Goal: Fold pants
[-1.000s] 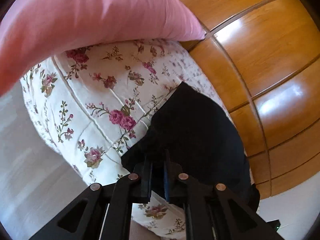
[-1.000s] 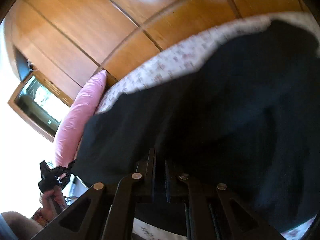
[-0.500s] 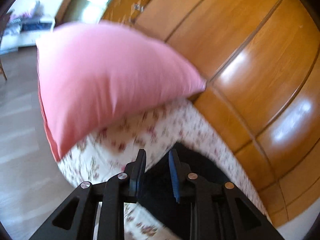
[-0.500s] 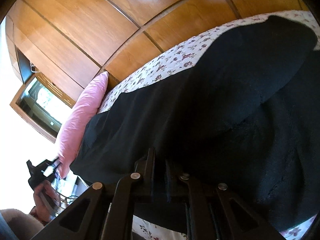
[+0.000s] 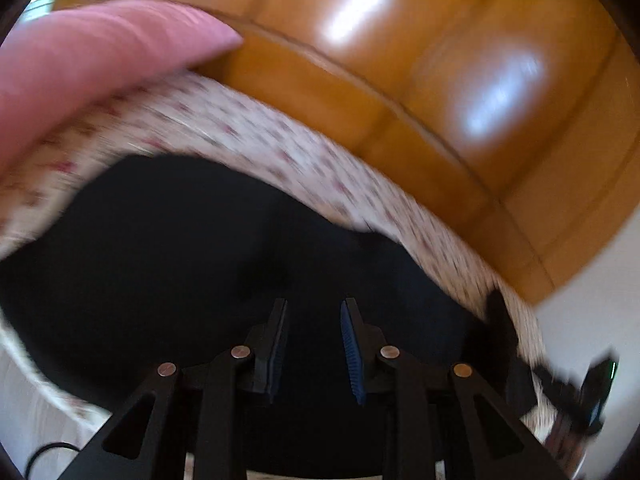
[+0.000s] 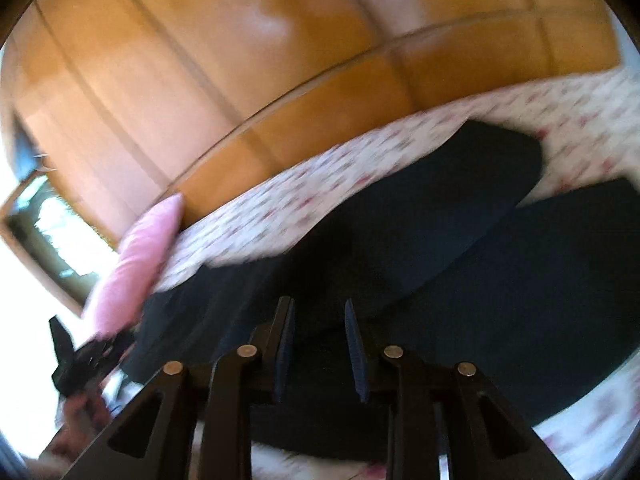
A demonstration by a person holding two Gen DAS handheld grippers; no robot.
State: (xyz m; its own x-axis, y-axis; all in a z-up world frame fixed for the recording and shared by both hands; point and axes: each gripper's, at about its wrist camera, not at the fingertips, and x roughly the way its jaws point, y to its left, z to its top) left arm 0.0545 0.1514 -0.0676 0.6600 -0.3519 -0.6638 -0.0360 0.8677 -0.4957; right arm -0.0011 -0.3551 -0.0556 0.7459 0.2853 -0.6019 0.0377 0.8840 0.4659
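Note:
Black pants (image 5: 200, 260) lie spread over the floral bed cover (image 5: 280, 148). My left gripper (image 5: 314, 308) hovers just above them, its jaws opening and nothing between the blue pads. In the right wrist view the pants (image 6: 440, 220) show one dark layer lying over another. My right gripper (image 6: 318, 308) hangs above their near edge, jaws also opening, with no cloth pinched. Both views are blurred by motion.
A pink pillow (image 5: 80, 60) rests at the bed's end against glossy wooden panels (image 5: 400, 60); it also shows in the right wrist view as the pillow (image 6: 136, 256). A person's hand (image 6: 80, 412) grips a black tool at the lower left. A bright window (image 6: 52, 232) is beyond.
Both grippers were shut on the black cloth; both have let go, parted their jaws and pulled up and back. The left view swung from the pillow across the pants.

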